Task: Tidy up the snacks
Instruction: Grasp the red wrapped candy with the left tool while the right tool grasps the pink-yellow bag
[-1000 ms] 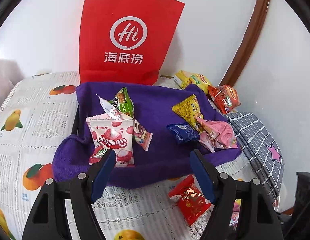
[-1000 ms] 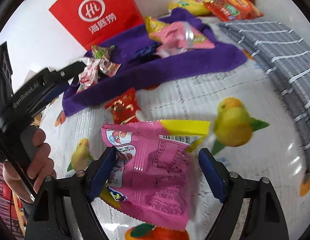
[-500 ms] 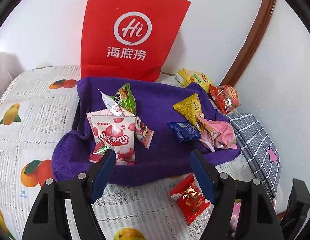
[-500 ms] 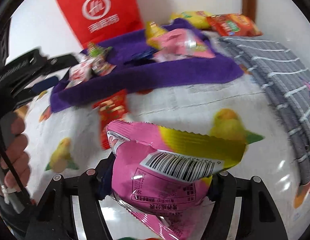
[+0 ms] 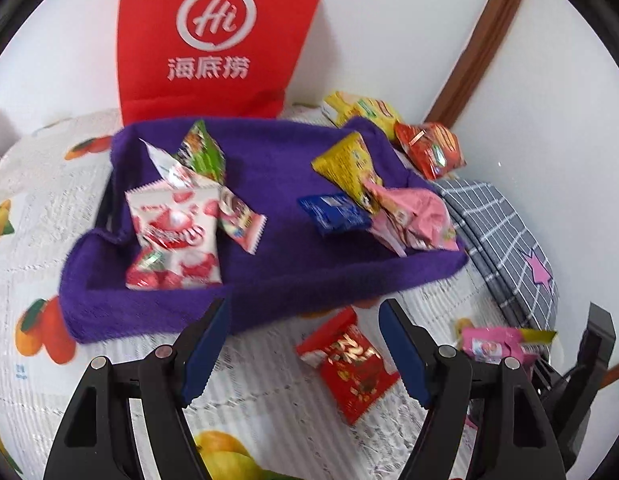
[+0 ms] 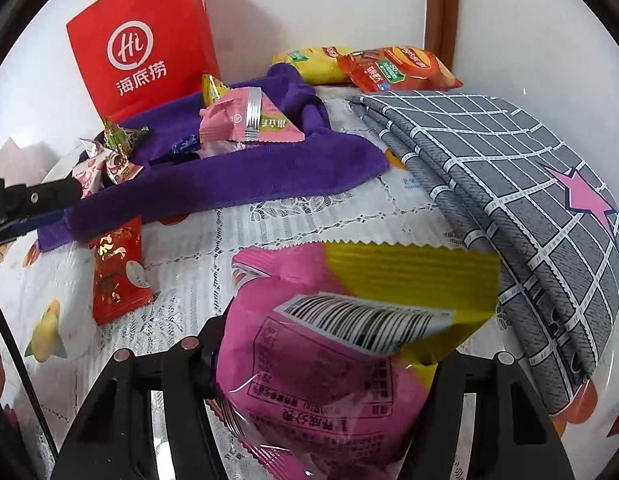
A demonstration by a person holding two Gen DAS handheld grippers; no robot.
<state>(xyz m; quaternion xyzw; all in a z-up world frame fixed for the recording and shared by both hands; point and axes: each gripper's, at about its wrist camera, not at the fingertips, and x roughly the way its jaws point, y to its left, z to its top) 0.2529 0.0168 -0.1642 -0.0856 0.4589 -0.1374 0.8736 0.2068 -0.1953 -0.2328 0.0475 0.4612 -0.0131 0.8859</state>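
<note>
My right gripper (image 6: 321, 360) is shut on a pink and yellow snack bag (image 6: 349, 344), held above the tablecloth; the bag also shows in the left wrist view (image 5: 497, 346) at the lower right. My left gripper (image 5: 305, 344) is open and empty, just in front of the purple cloth-lined basket (image 5: 269, 292). The basket holds several snack packets, among them a white strawberry bag (image 5: 173, 236), a yellow packet (image 5: 345, 168) and a pink packet (image 5: 413, 216). A red packet (image 5: 349, 364) lies on the table between my left fingers; it also shows in the right wrist view (image 6: 117, 272).
A red paper bag (image 5: 217, 36) stands against the wall behind the basket. A yellow bag (image 6: 313, 64) and an orange-red bag (image 6: 397, 68) lie in the back corner. A folded grey checked cloth (image 6: 509, 192) lies at the right. The fruit-print tablecloth (image 5: 29, 216) covers the table.
My right gripper closed on the pink bag and lifted it off the table. My left gripper moved forward and right, toward the red packet.
</note>
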